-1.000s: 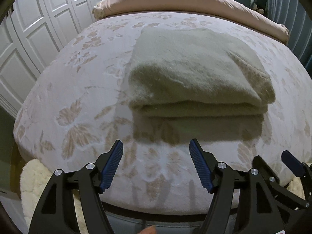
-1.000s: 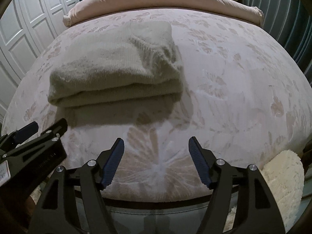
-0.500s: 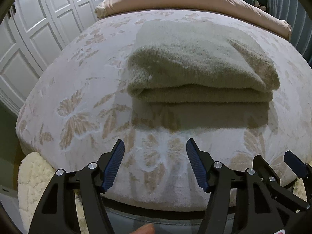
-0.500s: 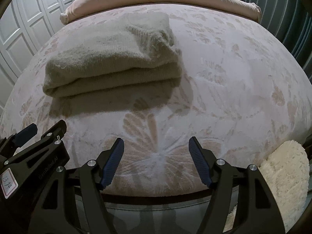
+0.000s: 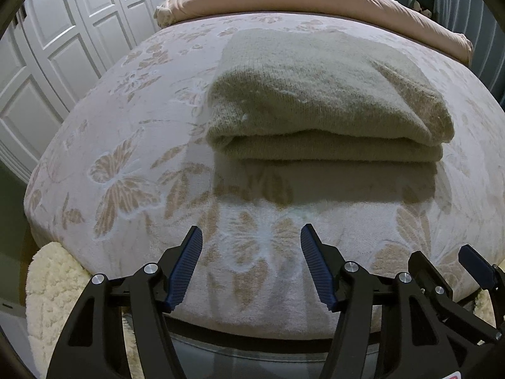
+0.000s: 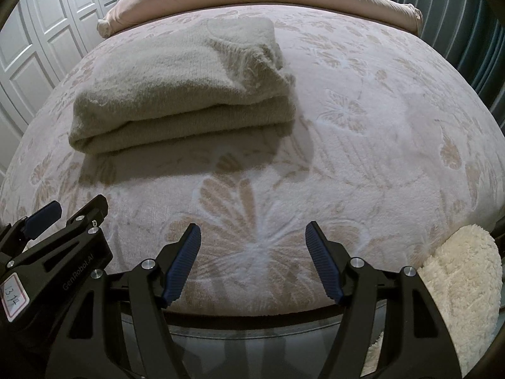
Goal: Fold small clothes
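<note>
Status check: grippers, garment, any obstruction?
Left gripper and right gripper open, empty, short of the garment. Beige knit folded on bedspread. Nothing in the way.

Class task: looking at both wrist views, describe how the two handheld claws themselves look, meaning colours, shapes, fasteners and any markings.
Both the left claw and the right claw have matte black, angular frames with cut-out openings, silver round screw heads at the pivots, and two fingers faced with ribbed dark blue pads. In the right wrist view, the left claw's body shows "GenRobot.AI" lettering and a white label handwritten "13.14". No cables or sleeves are visible.

Both wrist cameras look steeply down from the foot of the bed, close, sharing the folded sweater.
</note>
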`<action>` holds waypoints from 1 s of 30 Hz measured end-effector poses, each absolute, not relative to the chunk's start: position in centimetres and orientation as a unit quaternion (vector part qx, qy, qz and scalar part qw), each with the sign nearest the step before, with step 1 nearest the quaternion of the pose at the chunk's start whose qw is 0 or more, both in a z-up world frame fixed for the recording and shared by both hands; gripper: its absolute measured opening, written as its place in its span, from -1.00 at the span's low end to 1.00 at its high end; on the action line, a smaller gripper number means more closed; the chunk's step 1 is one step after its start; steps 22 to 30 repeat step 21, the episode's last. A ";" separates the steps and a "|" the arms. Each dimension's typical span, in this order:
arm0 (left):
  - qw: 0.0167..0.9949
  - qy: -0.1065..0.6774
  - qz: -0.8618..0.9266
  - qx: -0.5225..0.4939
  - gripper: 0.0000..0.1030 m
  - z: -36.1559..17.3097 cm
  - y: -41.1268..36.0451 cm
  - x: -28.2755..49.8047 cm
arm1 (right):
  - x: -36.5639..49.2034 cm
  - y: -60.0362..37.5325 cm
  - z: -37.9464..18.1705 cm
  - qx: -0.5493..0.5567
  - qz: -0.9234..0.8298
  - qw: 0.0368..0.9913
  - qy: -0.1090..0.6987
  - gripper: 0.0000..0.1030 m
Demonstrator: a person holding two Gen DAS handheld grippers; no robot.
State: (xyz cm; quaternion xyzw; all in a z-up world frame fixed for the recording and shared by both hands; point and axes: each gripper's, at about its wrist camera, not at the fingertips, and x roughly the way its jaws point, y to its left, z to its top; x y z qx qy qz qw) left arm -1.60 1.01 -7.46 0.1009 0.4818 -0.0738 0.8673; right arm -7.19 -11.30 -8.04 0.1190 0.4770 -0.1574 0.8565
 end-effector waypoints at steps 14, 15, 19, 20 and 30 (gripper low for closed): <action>0.869 0.478 -0.075 0.104 0.19 -7.6 1.1 -1.4 | -7.1 -11.1 -8.3 0.115 -0.164 0.856 0.477 0.28; 0.868 0.479 -0.076 0.102 0.18 -7.6 1.1 -1.4 | -7.1 -11.0 -8.3 0.116 -0.165 0.856 0.476 0.28; 0.869 0.479 -0.078 0.100 0.04 -7.5 1.1 -1.5 | -7.1 -10.6 -8.3 0.111 -0.168 0.856 0.475 0.28; 0.869 0.479 -0.077 0.100 0.04 -7.6 1.1 -1.6 | -7.1 -10.4 -8.3 0.112 -0.169 0.856 0.475 0.28; 0.869 0.480 -0.076 0.099 0.04 -7.6 1.1 -1.5 | -7.1 -10.3 -8.3 0.113 -0.170 0.856 0.475 0.28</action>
